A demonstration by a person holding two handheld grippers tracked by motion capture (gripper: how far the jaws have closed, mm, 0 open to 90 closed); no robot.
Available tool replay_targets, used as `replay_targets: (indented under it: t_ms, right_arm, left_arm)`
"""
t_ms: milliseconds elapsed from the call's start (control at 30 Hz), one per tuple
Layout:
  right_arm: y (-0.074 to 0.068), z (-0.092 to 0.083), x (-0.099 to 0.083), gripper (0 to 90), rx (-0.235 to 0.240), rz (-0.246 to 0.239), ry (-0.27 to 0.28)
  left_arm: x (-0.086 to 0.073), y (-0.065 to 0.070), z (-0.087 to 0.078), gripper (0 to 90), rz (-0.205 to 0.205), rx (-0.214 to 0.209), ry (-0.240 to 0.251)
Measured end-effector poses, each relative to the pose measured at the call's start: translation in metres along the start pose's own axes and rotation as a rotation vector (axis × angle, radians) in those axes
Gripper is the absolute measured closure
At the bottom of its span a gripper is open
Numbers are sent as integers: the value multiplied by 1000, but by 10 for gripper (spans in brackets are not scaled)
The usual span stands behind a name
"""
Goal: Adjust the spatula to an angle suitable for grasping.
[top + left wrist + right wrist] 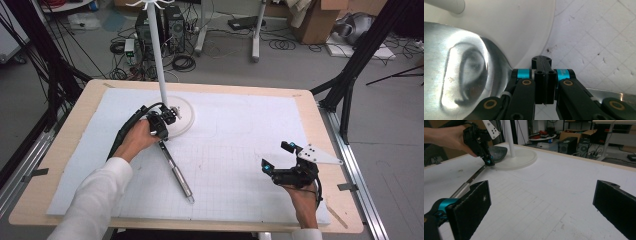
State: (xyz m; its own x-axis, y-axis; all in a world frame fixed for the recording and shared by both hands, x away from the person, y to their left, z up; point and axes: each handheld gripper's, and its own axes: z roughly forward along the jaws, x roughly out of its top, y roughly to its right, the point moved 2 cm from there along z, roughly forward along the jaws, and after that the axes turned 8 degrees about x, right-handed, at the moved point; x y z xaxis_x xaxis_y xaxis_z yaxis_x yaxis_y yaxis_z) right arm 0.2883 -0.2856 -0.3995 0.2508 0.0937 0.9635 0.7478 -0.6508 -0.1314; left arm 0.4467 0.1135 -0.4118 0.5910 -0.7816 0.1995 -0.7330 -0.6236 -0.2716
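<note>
The left tool (167, 118) pinches the neck of a long shiny metal spoon (176, 172), whose bowl rests on the round white stand base (186, 117) at the far left of the desk (60, 150). The spoon looks stiff, smooth and slippery, so the thin neck seems a good place to hold. The right tool (278, 156) hangs spread wide and empty near the right side.

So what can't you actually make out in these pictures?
- High view: the top of the white stand is cut off by the upper edge.
- High view: where the left tool meets the ladle is hidden by the hand and tool body.
- Left tool view: the ladle bowl runs off the left edge, and its mirrored reflection is too blurred to read.
- Right tool view: the right tool hides the ladle handle's end behind its near jaw.
</note>
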Motion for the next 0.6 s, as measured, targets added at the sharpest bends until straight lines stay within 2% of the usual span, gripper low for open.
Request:
replay_targets:
  t_ms: [200,600]
  right_arm:
    - [0,0,0,4,-1,-5,2]
    - [0,0,0,4,0,2,0]
  left_arm:
    - [-6,-1,-1,896,-9,-20,-3]
    - [-21,-5,-1,896,-12,-29,-9]
